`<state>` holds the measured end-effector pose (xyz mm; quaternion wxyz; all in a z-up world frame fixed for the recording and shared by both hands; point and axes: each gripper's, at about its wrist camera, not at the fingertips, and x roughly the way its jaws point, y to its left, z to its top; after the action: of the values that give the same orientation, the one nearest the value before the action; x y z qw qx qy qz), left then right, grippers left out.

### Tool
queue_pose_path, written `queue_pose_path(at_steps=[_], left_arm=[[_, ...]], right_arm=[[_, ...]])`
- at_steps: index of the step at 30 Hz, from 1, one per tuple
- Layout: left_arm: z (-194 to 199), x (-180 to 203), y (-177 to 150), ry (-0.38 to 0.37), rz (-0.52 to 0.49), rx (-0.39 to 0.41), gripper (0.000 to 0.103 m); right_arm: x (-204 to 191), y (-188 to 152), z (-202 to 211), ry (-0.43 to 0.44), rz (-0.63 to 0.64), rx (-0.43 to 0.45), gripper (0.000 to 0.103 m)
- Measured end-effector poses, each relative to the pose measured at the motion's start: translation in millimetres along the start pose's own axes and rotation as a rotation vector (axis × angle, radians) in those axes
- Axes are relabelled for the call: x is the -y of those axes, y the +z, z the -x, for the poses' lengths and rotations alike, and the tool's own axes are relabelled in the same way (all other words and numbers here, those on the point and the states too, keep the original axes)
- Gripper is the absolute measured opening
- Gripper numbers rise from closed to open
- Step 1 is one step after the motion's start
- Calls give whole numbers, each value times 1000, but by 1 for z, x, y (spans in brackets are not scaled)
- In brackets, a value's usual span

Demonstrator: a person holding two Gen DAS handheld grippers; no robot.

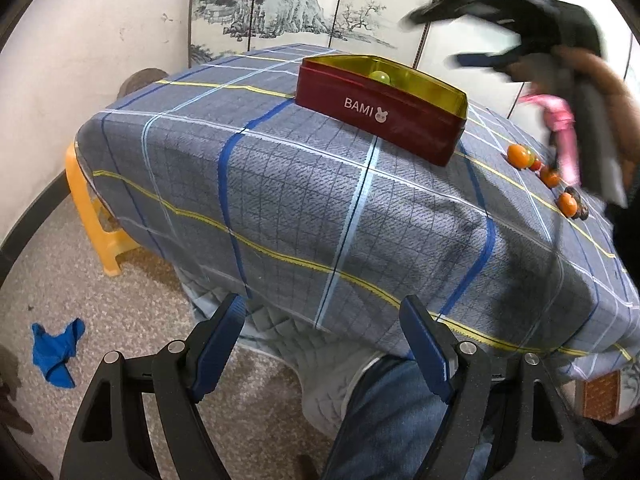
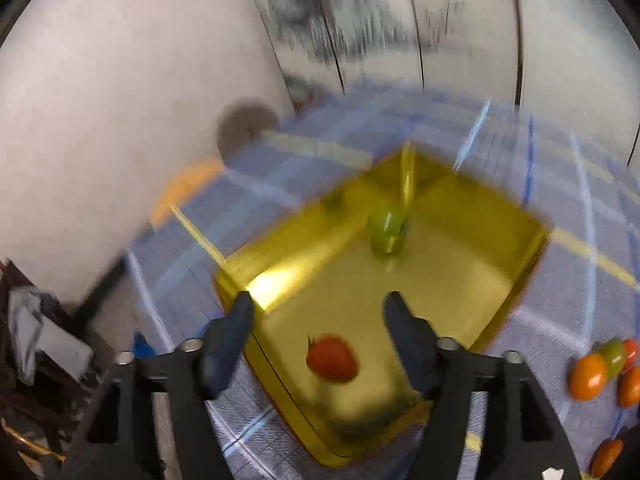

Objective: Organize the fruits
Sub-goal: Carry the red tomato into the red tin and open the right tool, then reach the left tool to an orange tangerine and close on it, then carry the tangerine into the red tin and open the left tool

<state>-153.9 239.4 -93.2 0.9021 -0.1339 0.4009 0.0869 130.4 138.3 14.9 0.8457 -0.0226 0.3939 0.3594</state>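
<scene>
My left gripper hangs off the near edge of the table, fingers spread wide with nothing between them, pointed at the checked tablecloth. The red tin, marked BAMI, sits toward the far side of the cloth; its inside is gold, and a green fruit shows just over its rim.

My right gripper is above the near corner of the tin, fingers apart and holding nothing. A red tomato appears below and between the fingers, over the tin floor; the picture is blurred, so I cannot tell whether it rests on the floor or is in the air. The green fruit lies near the tin's far corner.

A cluster of orange, red and green fruits lies on the cloth to the right of the tin, clear of it. A blue rag lies on the floor by a yellow stool.
</scene>
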Motion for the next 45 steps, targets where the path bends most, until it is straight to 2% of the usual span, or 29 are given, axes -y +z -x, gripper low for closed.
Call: queue_pose_path(at_steps=[1,2,4,7,10,12,15,18,20,26,30,34,36,38,39,40,45], left_arm=[[0,2,1,-3,-7,2,80],[0,5,2,-5,-21,7,80],[-1,14,6,-17,-55,17,80],[-4,33,16,-52,-110,31,80],[-8,58,30,-98,-165,40,80],[-9,79,41,-137,-207,50,80],[-14,122,58,-214,-277,51,80],[-22,166,70,-277,-331,36,80],[-31,199,77,-318,-375,19,80],[-68,293,90,-374,-526,-14,80],[-99,334,97,-361,-566,-35,80],[-126,352,103,-366,-562,-78,79],[-136,356,104,-359,-553,-99,73],[-135,358,104,-376,-563,-85,59],[-134,359,103,-372,-580,-83,44],[-133,360,102,-381,-588,-84,38],[-118,358,100,-390,-599,-59,37]], right_arm=[[11,1,24,-4,-3,69,91],[20,1,37,-11,-6,105,95],[54,-6,69,-57,-36,178,95],[128,-34,106,-221,-151,216,96],[212,-81,142,-421,-333,218,96],[256,-111,163,-491,-459,227,96],[312,-152,192,-552,-634,245,96],[344,-181,207,-537,-754,265,96],[353,-193,211,-529,-782,275,96],[357,-199,219,-455,-799,343,95],[364,-204,222,-413,-816,376,95],[363,-204,220,-400,-807,373,96],[363,-205,220,-395,-806,374,97],[362,-207,220,-391,-804,376,98],[362,-207,220,-389,-804,376,98],[361,-207,220,-387,-803,376,98],[362,-206,220,-383,-800,376,99]])
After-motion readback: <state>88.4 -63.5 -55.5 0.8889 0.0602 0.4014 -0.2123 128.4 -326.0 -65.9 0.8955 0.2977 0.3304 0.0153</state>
